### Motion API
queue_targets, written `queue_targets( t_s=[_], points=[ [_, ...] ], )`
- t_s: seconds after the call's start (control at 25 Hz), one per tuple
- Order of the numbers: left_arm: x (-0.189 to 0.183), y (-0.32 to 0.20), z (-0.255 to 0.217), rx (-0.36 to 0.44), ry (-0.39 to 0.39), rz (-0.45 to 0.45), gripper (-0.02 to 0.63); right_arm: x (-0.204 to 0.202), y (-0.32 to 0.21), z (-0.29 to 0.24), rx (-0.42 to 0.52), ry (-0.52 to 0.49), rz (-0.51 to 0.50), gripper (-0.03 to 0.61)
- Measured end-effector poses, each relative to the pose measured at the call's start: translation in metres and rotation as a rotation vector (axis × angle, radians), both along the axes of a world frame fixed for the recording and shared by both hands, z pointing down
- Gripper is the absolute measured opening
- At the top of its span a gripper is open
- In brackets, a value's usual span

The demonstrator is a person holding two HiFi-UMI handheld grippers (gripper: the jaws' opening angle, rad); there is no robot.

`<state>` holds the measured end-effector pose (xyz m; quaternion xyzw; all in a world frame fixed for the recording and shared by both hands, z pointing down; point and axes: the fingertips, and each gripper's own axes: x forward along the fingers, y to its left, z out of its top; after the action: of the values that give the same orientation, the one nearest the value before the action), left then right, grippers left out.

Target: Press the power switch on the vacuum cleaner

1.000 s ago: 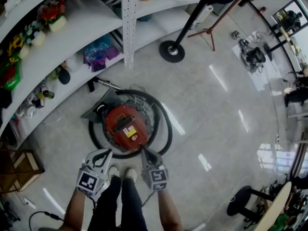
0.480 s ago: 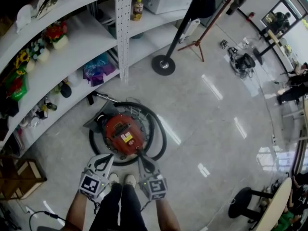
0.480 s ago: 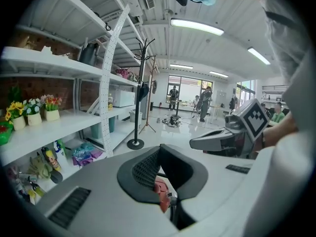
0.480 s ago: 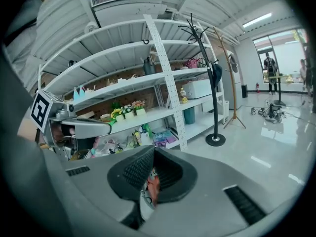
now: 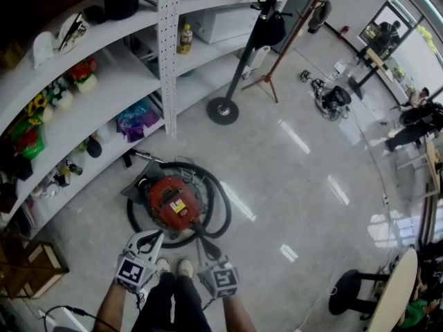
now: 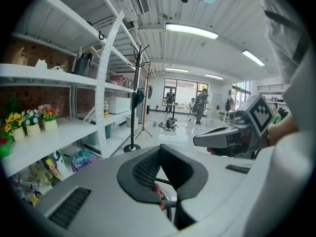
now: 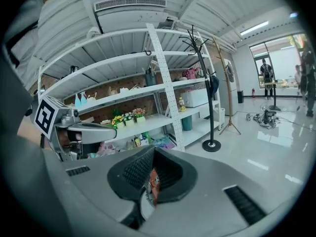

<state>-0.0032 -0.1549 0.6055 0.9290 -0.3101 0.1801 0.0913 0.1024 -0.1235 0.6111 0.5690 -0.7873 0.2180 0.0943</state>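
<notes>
A person stands looking steeply down at a round red vacuum cleaner (image 5: pixel 171 203) on the floor, just ahead of their shoes (image 5: pixel 173 267). A black hose (image 5: pixel 225 209) coils around it. The left gripper (image 5: pixel 154 236) and right gripper (image 5: pixel 202 235) are held low over the near edge of the vacuum, not touching it. Each gripper's own view shows its jaws closed tip to tip on nothing, with a sliver of red casing visible through the gap behind the pads. The power switch cannot be picked out on the lid from here, so the likely failure is a press landing on the yellow label (image 5: pixel 176 206) or bare casing. A tip could also skid off the curved top, or a step forward could catch the hose. The glossy pale tiled floor (image 5: pixel 291 178) mirrors the ceiling lights, so the vacuum may slide under an off-centre push. White shelves (image 5: pixel 104 81) with potted flowers and bottles curve along the left. A black coat stand (image 5: pixel 223 109) and a reddish tripod (image 5: pixel 266 81) stand beyond, and people are visible far off at the right.
</notes>
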Motion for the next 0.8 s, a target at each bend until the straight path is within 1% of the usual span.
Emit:
queue_targets(
  t_s=[0.28, 0.52, 0.8],
  points=[
    [-0.002, 0.023, -0.033, 0.001, 0.017, 0.014, 0.006, -0.006, 0.019, -0.032, 0.023, 0.002, 0.004, 0.012],
    [-0.009, 0.032, -0.056, 0.020, 0.019, 0.017, 0.006, -0.015, 0.029, -0.054, 0.040, 0.000, 0.008, 0.012],
    [-0.024, 0.039, -0.084, 0.036, 0.024, -0.003, 0.008, -0.027, 0.036, -0.077, 0.040, -0.016, 0.002, 0.012]
  ],
)
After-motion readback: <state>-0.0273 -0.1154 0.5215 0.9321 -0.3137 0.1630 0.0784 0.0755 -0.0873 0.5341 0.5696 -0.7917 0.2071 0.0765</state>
